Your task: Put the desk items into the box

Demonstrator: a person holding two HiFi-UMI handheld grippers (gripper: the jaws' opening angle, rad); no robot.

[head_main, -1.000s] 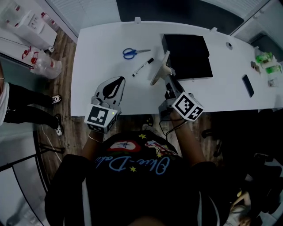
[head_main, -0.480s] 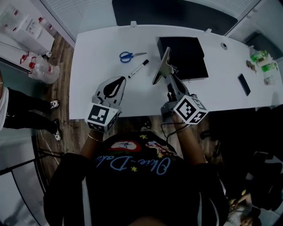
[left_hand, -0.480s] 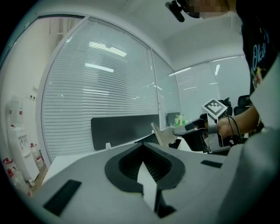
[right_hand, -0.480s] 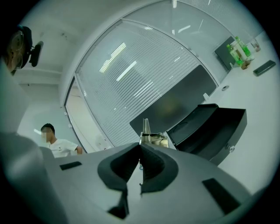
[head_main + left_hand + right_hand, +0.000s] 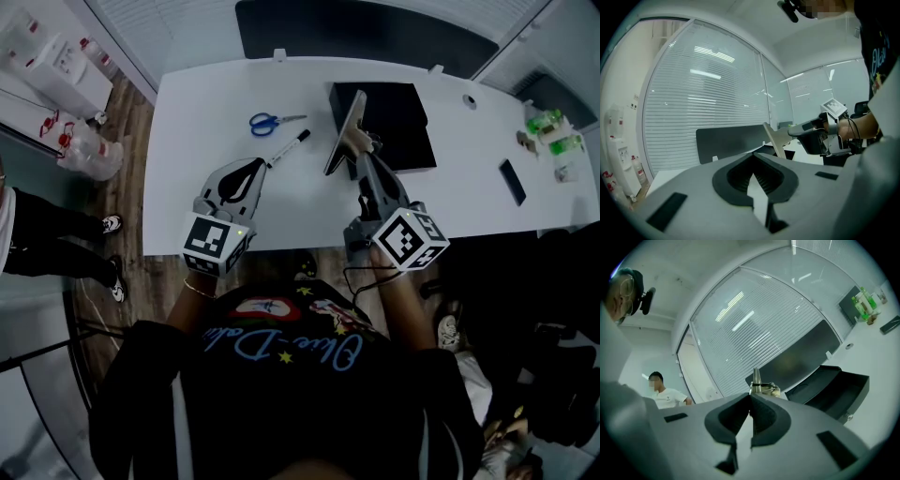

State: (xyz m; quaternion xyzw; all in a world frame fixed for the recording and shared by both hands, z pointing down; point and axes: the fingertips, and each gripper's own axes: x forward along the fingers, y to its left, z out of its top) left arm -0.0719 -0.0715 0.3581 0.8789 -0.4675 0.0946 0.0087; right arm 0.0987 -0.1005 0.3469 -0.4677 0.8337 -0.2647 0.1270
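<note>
Holding the clipboard (image 5: pixel 344 131) up on edge, your right gripper (image 5: pixel 358 150) has its fingers closed tight on it, close by the metal clip. The board stands nearly upright above the worktop (image 5: pixel 206 112), right at the near left corner of the box (image 5: pixel 398 117) and not yet inside it.

By my reading the task is at an early stage. Nothing can be made out in the box; it looks empty, though its black inside is hard to read from above, so take that as likely and not certain. The scissors (image 5: pixel 275 121) and the marker (image 5: pixel 289 147) lie on the worktop to the left of the box, near each other but apart, both waiting to be packed. A phone (image 5: pixel 511 181) lies far off to the right; whether it counts as a desk item I cannot say.

Your left gripper (image 5: pixel 251 172) hangs over the near part of the worktop, fingers shut together with nothing between them, its tip near the marker but not on it.

As for the clipboard: it is a thin, flat, pale brown board, stiff, with a silver clip at one end. From your right gripper view you see it edge-on as a narrow sliver above the fingers, the open box just to its right. So one item is in hand and two, at least, are left.
</note>
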